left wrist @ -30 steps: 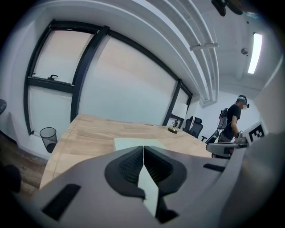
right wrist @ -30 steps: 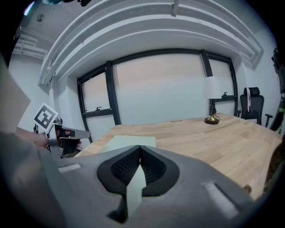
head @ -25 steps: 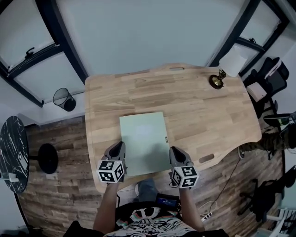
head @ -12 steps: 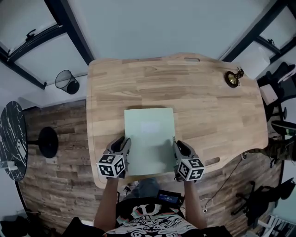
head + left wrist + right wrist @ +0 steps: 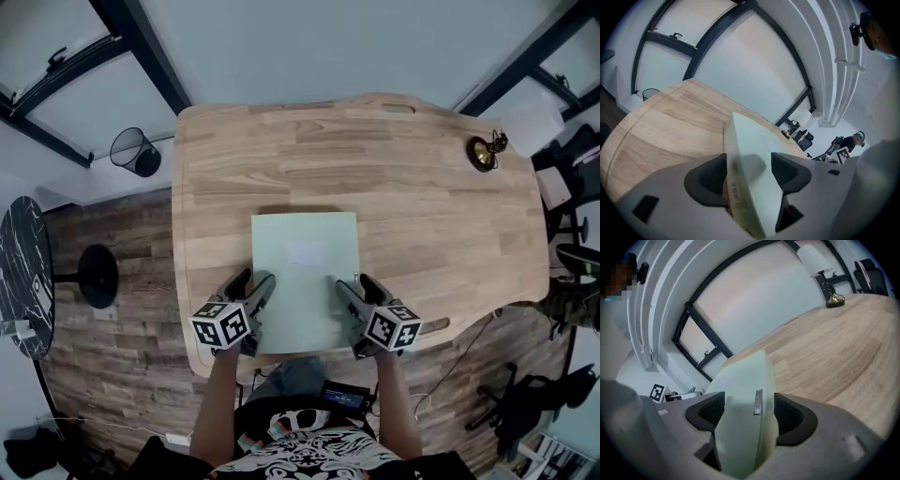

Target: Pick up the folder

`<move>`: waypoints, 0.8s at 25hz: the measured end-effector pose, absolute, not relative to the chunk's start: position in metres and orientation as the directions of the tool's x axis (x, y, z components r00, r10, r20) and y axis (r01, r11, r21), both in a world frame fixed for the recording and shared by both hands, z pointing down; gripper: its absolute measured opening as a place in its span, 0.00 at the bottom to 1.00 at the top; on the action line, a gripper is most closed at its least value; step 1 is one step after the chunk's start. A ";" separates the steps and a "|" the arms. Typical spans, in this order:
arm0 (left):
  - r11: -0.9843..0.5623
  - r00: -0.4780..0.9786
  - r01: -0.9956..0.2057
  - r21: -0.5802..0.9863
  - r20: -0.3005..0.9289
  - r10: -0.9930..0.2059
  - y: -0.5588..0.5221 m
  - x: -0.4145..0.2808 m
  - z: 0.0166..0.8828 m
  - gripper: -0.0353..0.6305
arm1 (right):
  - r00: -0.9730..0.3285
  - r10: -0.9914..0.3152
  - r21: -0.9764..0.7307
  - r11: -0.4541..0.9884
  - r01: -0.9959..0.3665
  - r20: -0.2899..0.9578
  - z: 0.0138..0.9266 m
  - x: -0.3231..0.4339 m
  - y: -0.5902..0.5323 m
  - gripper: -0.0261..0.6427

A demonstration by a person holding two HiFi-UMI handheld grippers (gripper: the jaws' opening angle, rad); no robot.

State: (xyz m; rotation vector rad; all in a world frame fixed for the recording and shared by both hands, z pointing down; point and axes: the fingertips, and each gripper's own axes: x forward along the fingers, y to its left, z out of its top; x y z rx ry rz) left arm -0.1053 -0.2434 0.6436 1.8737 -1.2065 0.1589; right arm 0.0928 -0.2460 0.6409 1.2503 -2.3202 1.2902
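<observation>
The person wears a black top (image 5: 314, 452) printed with a bold white pattern and small touches of colour. The forearms are bare below it, and blue-grey trousers (image 5: 298, 380) show at the knee. The left hand-held gripper (image 5: 253, 284) and the right hand-held gripper (image 5: 356, 287) are pale grey moulded shells with dark ribbed pads (image 5: 786, 169). Each carries a cube of black-and-white square markers (image 5: 221, 325) at its near end. Both sets of jaws are opening, with the folder (image 5: 305, 281) between them.
</observation>
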 end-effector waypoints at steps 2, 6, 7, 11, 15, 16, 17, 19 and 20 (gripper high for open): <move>-0.140 0.529 -0.782 0.607 0.528 -0.664 -0.241 -0.104 0.647 0.48 | -0.627 -0.570 -0.616 0.249 -0.748 0.531 0.642 0.090 -0.248 0.52; -0.119 0.528 -0.774 0.622 0.530 -0.664 -0.237 -0.100 0.654 0.48 | -0.629 -0.549 -0.615 0.243 -0.750 0.550 0.654 0.087 -0.250 0.53; -0.113 0.526 -0.773 0.625 0.531 -0.665 -0.237 -0.100 0.655 0.48 | -0.633 -0.541 -0.621 0.239 -0.746 0.553 0.657 0.086 -0.249 0.53; -0.087 0.541 -0.751 0.655 0.534 -0.650 -0.236 -0.099 0.660 0.48 | -0.652 -0.516 -0.646 0.226 -0.729 0.556 0.662 0.087 -0.249 0.53; -0.077 0.542 -0.748 0.659 0.539 -0.645 -0.235 -0.101 0.661 0.48 | -0.661 -0.509 -0.651 0.232 -0.722 0.552 0.662 0.086 -0.248 0.53; -0.077 0.540 -0.751 0.656 0.542 -0.643 -0.236 -0.101 0.661 0.48 | -0.658 -0.510 -0.648 0.233 -0.725 0.554 0.662 0.087 -0.248 0.53; -0.077 0.538 -0.754 0.653 0.546 -0.642 -0.236 -0.101 0.661 0.48 | -0.656 -0.510 -0.644 0.233 -0.728 0.556 0.662 0.087 -0.248 0.53; -0.076 0.535 -0.758 0.648 0.550 -0.642 -0.236 -0.100 0.661 0.48 | -0.654 -0.509 -0.642 0.233 -0.731 0.559 0.663 0.087 -0.248 0.53; -0.075 0.533 -0.759 0.647 0.551 -0.642 -0.235 -0.100 0.662 0.48 | -0.653 -0.509 -0.640 0.233 -0.732 0.561 0.663 0.087 -0.248 0.53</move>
